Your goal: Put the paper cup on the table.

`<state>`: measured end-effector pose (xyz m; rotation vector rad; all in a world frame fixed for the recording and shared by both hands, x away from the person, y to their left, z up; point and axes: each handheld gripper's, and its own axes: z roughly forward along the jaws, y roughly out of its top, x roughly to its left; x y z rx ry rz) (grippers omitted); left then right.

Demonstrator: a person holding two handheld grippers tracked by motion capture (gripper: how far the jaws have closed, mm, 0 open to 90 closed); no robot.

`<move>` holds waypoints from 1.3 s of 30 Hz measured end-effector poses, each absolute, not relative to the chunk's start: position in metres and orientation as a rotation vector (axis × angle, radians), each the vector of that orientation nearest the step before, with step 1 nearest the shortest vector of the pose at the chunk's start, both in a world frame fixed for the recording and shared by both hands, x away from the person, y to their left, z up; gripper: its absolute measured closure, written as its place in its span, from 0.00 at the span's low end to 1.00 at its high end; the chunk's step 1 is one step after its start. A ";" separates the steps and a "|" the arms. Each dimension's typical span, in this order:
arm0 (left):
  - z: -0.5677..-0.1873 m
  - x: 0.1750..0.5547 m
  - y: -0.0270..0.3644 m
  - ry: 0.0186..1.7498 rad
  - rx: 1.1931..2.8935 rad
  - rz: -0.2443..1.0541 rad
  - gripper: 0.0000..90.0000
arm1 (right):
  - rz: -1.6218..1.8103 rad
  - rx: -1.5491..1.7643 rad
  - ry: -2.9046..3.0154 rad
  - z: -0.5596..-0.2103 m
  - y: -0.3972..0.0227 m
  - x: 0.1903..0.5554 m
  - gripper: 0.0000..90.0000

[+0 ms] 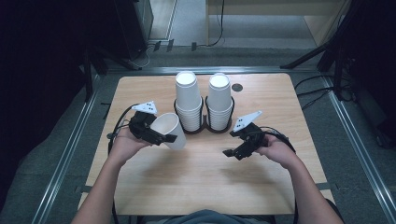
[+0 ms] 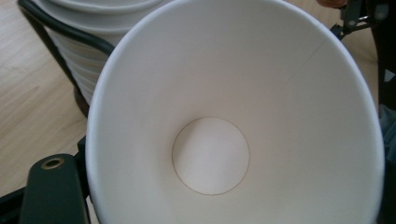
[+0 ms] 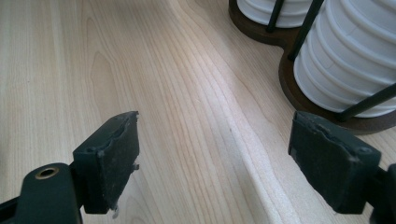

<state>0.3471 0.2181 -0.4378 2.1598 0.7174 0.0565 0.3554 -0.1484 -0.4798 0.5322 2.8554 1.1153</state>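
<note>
My left gripper [image 1: 164,136] is shut on a white paper cup [image 1: 170,124], which it holds tilted just left of the cup stacks, mouth towards the gripper. In the left gripper view I look straight into the cup [image 2: 210,154], and one black finger [image 2: 51,191] shows at its lower left. Two stacks of white paper cups [image 1: 188,100] [image 1: 219,98] stand upright in a dark wire holder [image 1: 205,129] at the table's middle back. My right gripper [image 1: 232,152] hovers open and empty, low over the wood [image 3: 215,163], right of the holder.
The light wooden table [image 1: 196,186] has bare room in front of the holder. A small dark round hole [image 1: 237,87] lies behind the right stack. The holder's base and cups [image 3: 345,70] sit close to the right gripper's far side.
</note>
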 end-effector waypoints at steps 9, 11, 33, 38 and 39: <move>-0.440 0.354 0.231 0.747 2.174 0.092 0.18 | 1.117 0.567 2.846 -0.481 -0.153 0.356 0.18; -0.441 0.355 0.234 0.755 2.183 0.102 0.18 | 1.115 0.571 2.845 -0.482 -0.154 0.356 0.18; -0.451 0.377 0.274 0.885 2.156 0.128 0.17 | 1.044 0.598 2.853 -0.488 -0.163 0.347 0.18; -0.453 0.383 0.281 0.916 2.158 0.145 0.17 | 1.036 0.591 2.845 -0.489 -0.167 0.347 0.18; -0.454 0.384 0.282 0.920 2.163 0.147 0.17 | 1.039 0.596 2.845 -0.490 -0.167 0.348 0.18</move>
